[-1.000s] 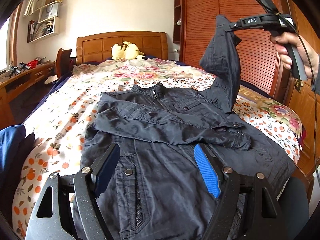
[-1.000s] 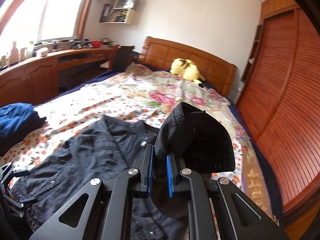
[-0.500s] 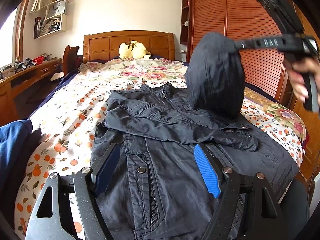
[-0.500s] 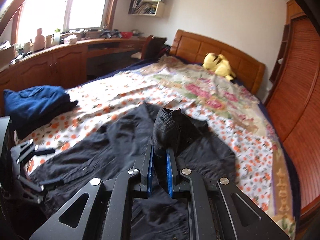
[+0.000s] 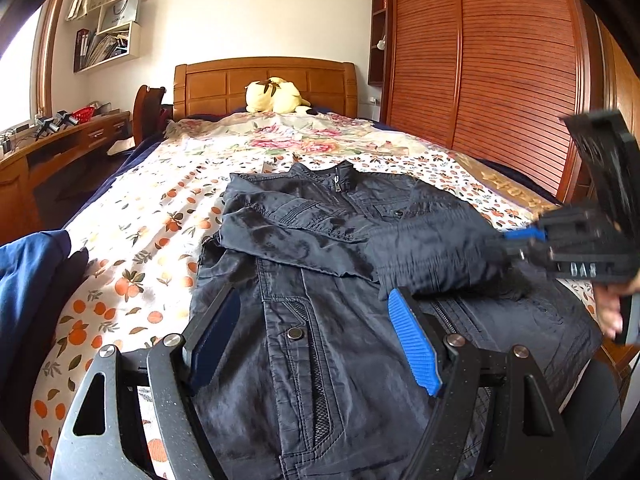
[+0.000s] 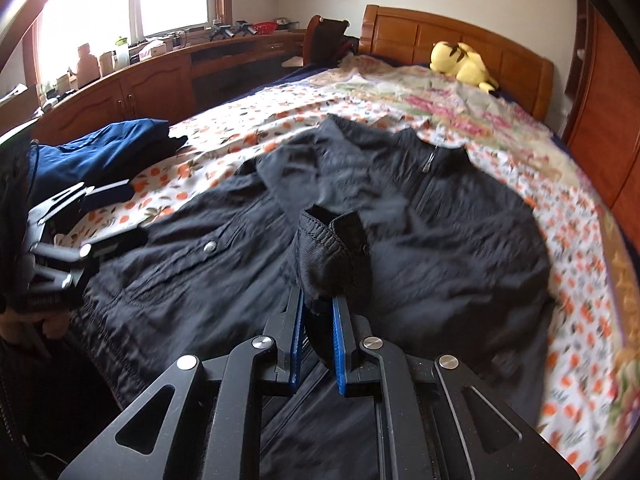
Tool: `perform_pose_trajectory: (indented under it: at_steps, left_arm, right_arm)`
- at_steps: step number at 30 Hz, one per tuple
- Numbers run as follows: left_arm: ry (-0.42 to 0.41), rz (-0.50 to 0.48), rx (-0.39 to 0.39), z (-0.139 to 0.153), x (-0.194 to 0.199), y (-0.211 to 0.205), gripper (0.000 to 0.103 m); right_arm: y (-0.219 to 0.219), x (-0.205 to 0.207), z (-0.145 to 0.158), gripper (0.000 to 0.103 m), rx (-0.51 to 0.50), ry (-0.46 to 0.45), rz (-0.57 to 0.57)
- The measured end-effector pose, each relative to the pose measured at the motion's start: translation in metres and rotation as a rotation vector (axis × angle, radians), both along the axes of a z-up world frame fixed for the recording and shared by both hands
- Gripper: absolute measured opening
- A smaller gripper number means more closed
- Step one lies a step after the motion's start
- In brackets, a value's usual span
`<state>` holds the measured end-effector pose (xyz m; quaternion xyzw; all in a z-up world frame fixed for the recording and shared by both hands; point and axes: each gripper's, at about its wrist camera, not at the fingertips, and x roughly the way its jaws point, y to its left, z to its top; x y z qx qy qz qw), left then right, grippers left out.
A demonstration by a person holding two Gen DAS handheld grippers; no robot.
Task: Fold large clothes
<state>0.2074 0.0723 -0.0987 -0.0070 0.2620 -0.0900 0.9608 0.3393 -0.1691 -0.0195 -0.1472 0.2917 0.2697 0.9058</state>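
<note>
Laying the cuff (image 6: 332, 256), clenched in the right gripper (image 6: 316, 344), flat across the jacket (image 5: 320, 320) needs slow lowering; left gripper (image 5: 312, 340) gapes empty.

In the left wrist view the right gripper (image 5: 520, 240) at the right edge is smeared by motion, and the hand (image 5: 612, 308) under it is cut off by the frame. The jacket (image 5: 320, 320) runs off the bottom edge, its hem hidden behind the left gripper (image 5: 316, 340). In the right wrist view the bedspread (image 6: 580, 320) at right is blurred, and the items on the desk (image 6: 120, 80) at upper left are too small to identify.
</note>
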Motion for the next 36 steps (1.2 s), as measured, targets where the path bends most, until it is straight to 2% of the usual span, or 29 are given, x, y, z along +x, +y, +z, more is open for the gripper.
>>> perform_pose_trajectory:
  at_steps: [3, 7, 13, 24, 36]
  left_arm:
    - [0.003, -0.001, 0.003, -0.002, 0.000, -0.001, 0.077]
    - [0.007, -0.003, 0.011, -0.005, 0.000, -0.003, 0.077]
    - [0.018, -0.006, 0.025, -0.009, -0.001, -0.007, 0.077]
    - [0.036, -0.023, 0.027, -0.016, -0.006, -0.020, 0.077]
    - [0.074, -0.073, 0.014, -0.029, -0.008, -0.046, 0.077]
  right_arm:
    - [0.003, -0.004, -0.012, 0.017, 0.002, 0.017, -0.008]
    - [0.003, -0.008, -0.019, 0.030, -0.009, 0.046, -0.026]
    - [-0.001, -0.016, -0.025, 0.038, -0.040, 0.037, -0.038]
    - [-0.026, -0.027, -0.039, 0.042, -0.004, 0.002, -0.105]
    - [-0.042, -0.008, -0.061, 0.042, 0.039, -0.020, -0.187]
